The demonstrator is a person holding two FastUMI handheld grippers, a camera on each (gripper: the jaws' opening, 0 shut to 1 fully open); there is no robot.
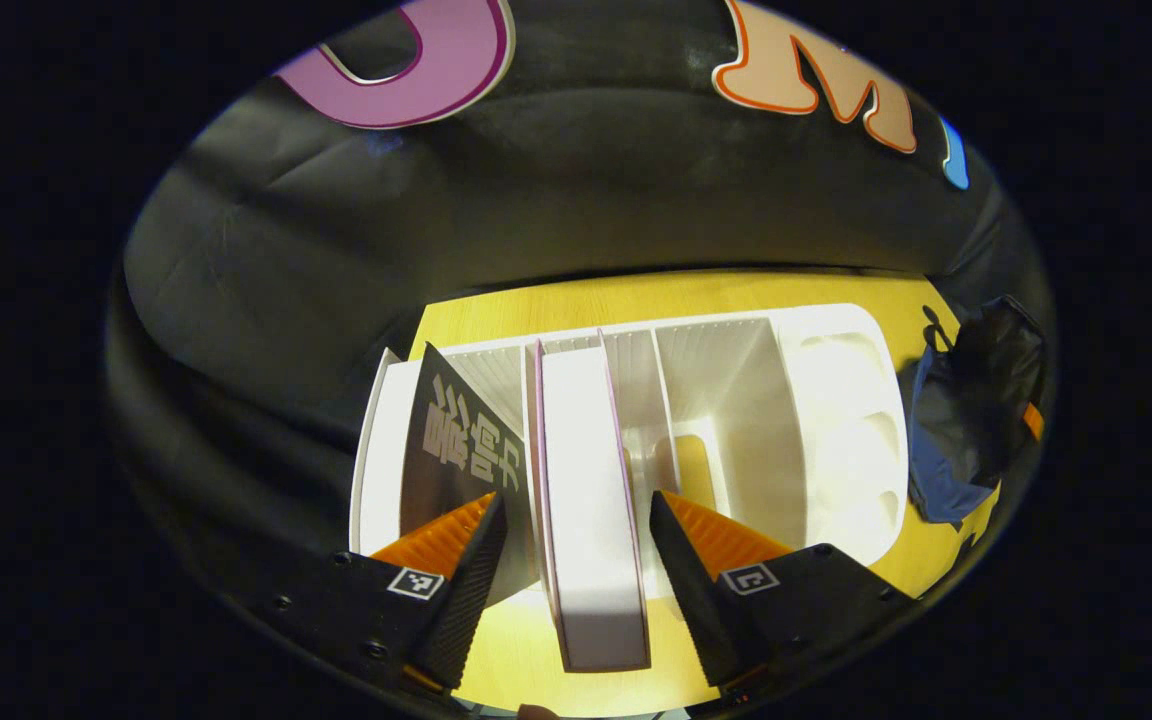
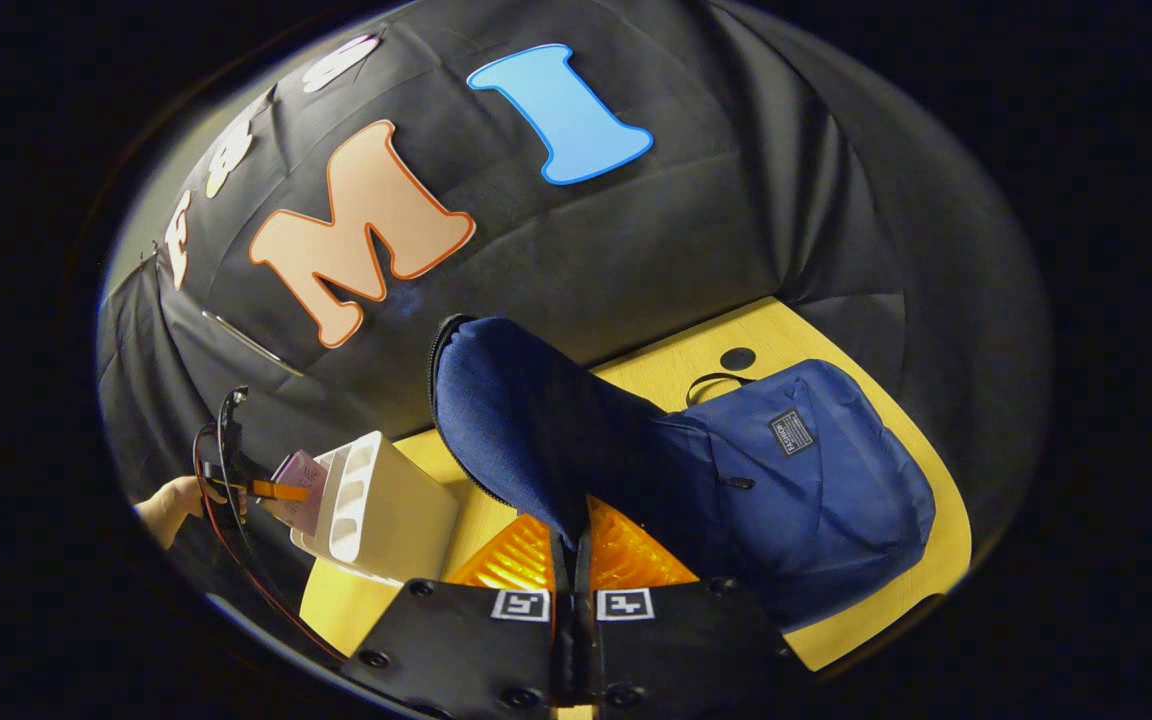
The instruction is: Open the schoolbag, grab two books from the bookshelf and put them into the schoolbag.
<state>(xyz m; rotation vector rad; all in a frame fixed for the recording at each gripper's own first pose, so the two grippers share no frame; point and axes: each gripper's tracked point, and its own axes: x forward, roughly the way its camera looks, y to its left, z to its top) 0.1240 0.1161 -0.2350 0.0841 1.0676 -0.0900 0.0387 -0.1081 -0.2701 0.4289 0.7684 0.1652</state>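
The right hand-held gripper (image 2: 572,560) pinches the schoolbag (image 2: 786,470) flap and holds it open on the bench (image 2: 866,620). The left hand-held gripper (image 1: 576,545) stands open around a white book (image 1: 586,500) in the bookshelf (image 1: 836,420); next it should close and lift.

In the right gripper view, the lifted flap of the blue fabric schoolbag (image 2: 786,480) hid the bag's inside and part of the yellow wooden tabletop (image 2: 936,480) behind it. At that tabletop's left edge, the white plastic bookshelf (image 2: 386,510) covered all but a corner of a pink-edged book (image 2: 298,478). In the left gripper view, the black book (image 1: 456,440) had its lower end concealed behind the left gripper (image 1: 576,550).
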